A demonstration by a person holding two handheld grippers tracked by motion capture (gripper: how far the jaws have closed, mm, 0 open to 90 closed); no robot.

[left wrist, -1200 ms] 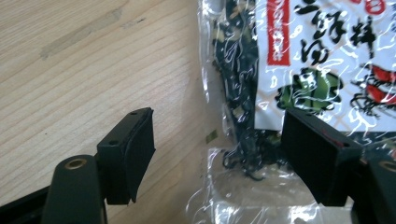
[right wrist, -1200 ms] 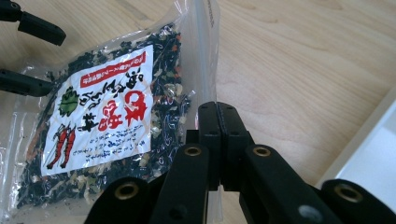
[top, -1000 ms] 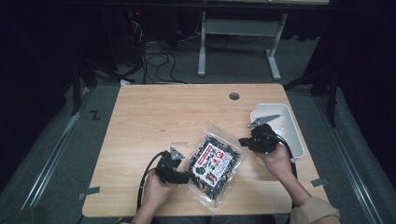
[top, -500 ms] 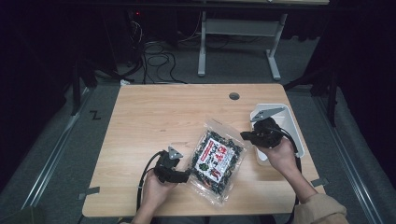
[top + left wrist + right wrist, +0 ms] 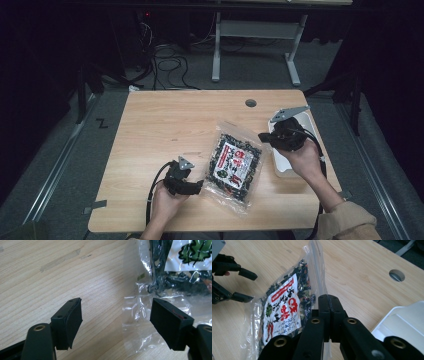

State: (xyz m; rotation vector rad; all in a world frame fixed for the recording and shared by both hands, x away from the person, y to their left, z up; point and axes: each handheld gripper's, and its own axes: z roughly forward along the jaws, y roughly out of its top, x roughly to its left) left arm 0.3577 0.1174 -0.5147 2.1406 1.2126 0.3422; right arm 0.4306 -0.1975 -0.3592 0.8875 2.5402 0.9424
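Seaweed bag [image 5: 234, 164] lies on our counter [image 5: 165, 125]; our left gripper [image 5: 197, 187], jaws spread wide, sits at its left edge, while our right gripper [image 5: 263, 137] pinches its clear top edge beside the white tray [image 5: 285, 167].

A light wooden table [image 5: 165, 130] fills the middle of the frame, with a round cable hole [image 5: 251, 103] near its far edge, right of centre. Around it lies grey carpet [image 5: 60, 165]. At the top centre stands a pale metal desk frame [image 5: 255, 35], with black cables [image 5: 165, 60] coiled on the floor to its left. The room's edges are dark.
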